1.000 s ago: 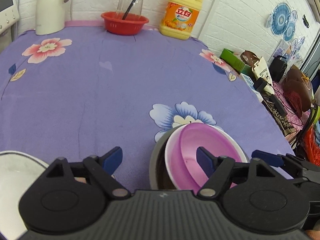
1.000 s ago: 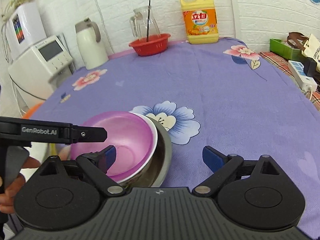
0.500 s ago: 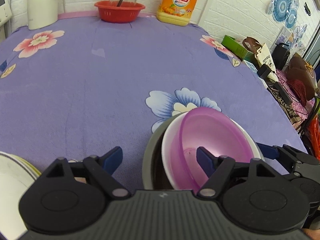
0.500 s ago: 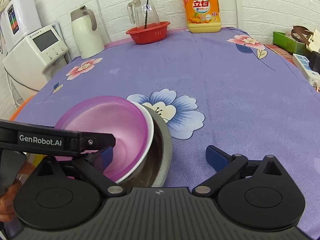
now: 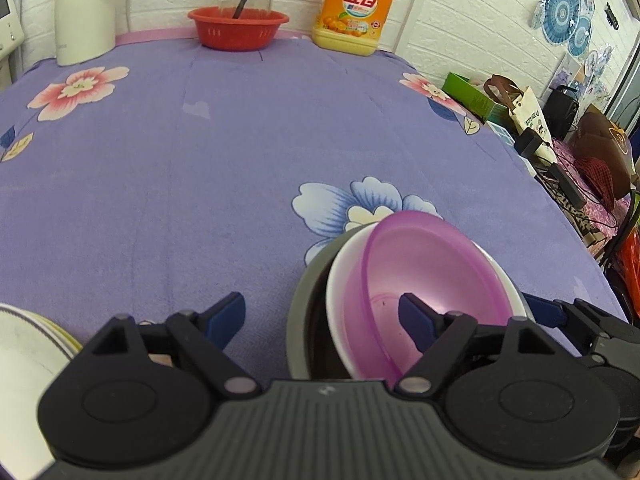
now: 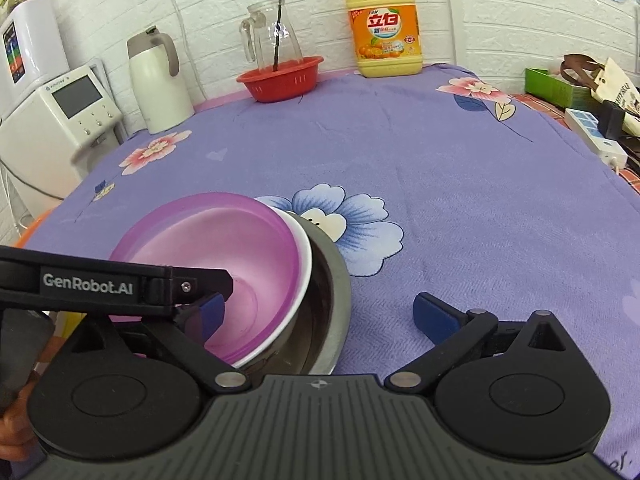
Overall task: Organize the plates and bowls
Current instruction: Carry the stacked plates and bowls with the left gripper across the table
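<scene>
A purple bowl (image 5: 432, 276) sits tilted inside a white bowl (image 5: 340, 280), which sits inside a metal bowl (image 5: 304, 300) on the purple flowered tablecloth. The stack also shows in the right wrist view: purple bowl (image 6: 224, 240), white bowl (image 6: 302, 268), metal bowl (image 6: 332, 292). My left gripper (image 5: 322, 318) is open; its right finger hangs over the purple bowl, its left finger over the cloth. My right gripper (image 6: 320, 312) is open across the stack's right rims. White plates (image 5: 24, 344) lie at the lower left.
At the table's far edge stand a red basket (image 5: 238, 28) with a glass jug, a yellow detergent bottle (image 5: 356, 8) and a white kettle (image 5: 84, 12). A white appliance (image 6: 60, 116) stands left of the table. Clutter (image 5: 560, 152) lies beyond the right edge.
Both grippers stay open around the nested bowls. The views have shifted slightly; the bowl stack sits a little more tilted and closer to the right gripper.
</scene>
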Demonstrator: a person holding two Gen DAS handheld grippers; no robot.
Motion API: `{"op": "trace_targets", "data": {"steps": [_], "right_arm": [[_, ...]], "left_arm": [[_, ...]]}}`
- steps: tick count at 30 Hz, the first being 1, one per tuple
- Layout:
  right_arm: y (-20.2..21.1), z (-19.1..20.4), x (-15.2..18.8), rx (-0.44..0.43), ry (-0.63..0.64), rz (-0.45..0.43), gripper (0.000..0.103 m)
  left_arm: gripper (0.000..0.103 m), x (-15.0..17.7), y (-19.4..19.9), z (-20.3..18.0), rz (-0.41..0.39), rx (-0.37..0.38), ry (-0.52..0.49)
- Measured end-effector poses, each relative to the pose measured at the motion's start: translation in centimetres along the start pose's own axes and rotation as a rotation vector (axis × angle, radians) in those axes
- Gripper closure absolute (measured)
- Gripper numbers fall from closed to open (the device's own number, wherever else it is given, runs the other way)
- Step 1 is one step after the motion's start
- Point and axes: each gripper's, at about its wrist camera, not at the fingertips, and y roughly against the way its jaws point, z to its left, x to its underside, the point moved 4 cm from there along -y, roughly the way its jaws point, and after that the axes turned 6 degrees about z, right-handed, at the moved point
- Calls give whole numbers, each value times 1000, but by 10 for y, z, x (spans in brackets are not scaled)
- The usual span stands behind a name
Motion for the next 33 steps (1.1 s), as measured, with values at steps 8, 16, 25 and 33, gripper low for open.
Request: {"op": "trace_targets", "data": {"steps": [8, 16, 25, 33], "right_arm": [[7, 4, 8, -50, -41, -29, 0], [9, 20, 8, -38, -43, -47, 16], [25, 38, 9, -10, -40, -58, 15], [40, 86, -5, -80, 34, -108, 0]], "left_arm": [[27, 6, 4, 0, -22, 30, -8], [57, 9, 11, -10, -55, 54, -6], [62, 13, 33, -4, -79, 66, 38], [61, 9, 85, 27, -188, 57, 88]]}}
